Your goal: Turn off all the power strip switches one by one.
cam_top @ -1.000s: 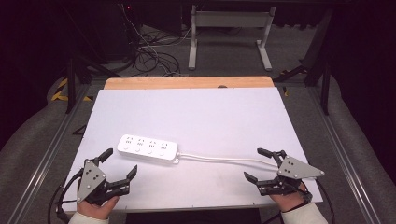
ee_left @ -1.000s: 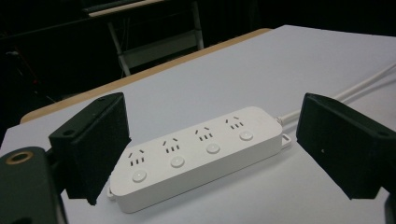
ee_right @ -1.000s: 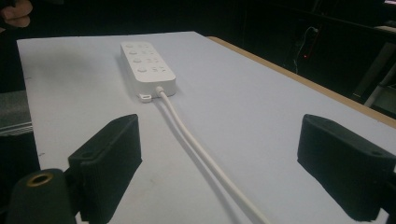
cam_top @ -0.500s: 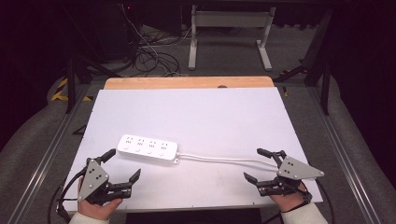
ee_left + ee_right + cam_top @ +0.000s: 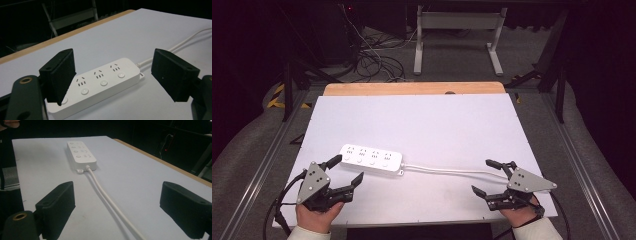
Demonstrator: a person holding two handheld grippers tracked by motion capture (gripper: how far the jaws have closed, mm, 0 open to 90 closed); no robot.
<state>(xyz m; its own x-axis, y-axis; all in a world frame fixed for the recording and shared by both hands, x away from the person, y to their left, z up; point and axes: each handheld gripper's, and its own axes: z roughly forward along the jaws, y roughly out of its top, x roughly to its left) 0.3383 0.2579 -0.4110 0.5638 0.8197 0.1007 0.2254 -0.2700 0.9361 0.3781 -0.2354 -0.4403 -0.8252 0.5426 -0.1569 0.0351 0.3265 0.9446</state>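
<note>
A white power strip (image 5: 372, 158) lies flat at the lower left of the counter (image 5: 422, 120), its cable (image 5: 447, 171) trailing right toward the right tongs (image 5: 486, 176) (spread wide, nothing grasped), while the left tongs (image 5: 346, 169), jaws just narrowing, stand released beside the strip's left end.

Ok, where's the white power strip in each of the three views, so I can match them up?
High view: power strip lies left of centre on the white table, beyond the left gripper.
Left gripper view: centre, its near end behind one jaw.
Right gripper view: upper left.
Shared landmark: its white cable, leaving one end.
</note>
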